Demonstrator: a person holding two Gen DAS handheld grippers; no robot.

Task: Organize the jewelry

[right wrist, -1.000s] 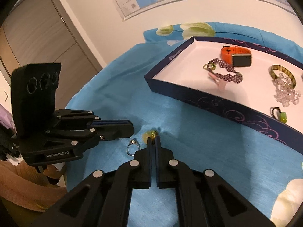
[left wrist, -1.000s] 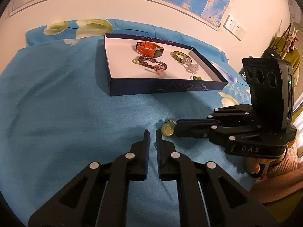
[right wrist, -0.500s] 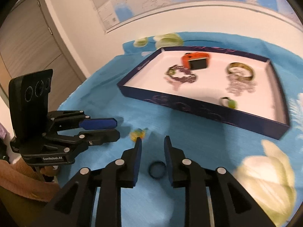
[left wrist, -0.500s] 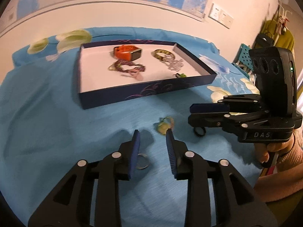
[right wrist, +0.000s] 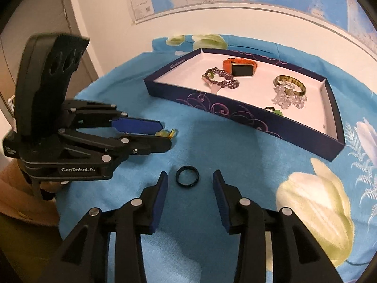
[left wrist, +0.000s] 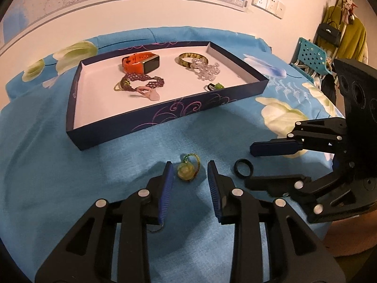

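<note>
on the blue cloth, two pieces wait outside the tray (left wrist: 165,120)
left claw (left wrist: 189,173) apart around the pendant (left wrist: 186,172), right claw (right wrist: 189,180) just widened around the black ring (right wrist: 187,176), ready to pinch.

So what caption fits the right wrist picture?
Right gripper open over a black ring on the blue cloth.

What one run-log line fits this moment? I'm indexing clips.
left gripper: open around pale green pendant | right gripper: open around black ring | both on blue cloth
</note>
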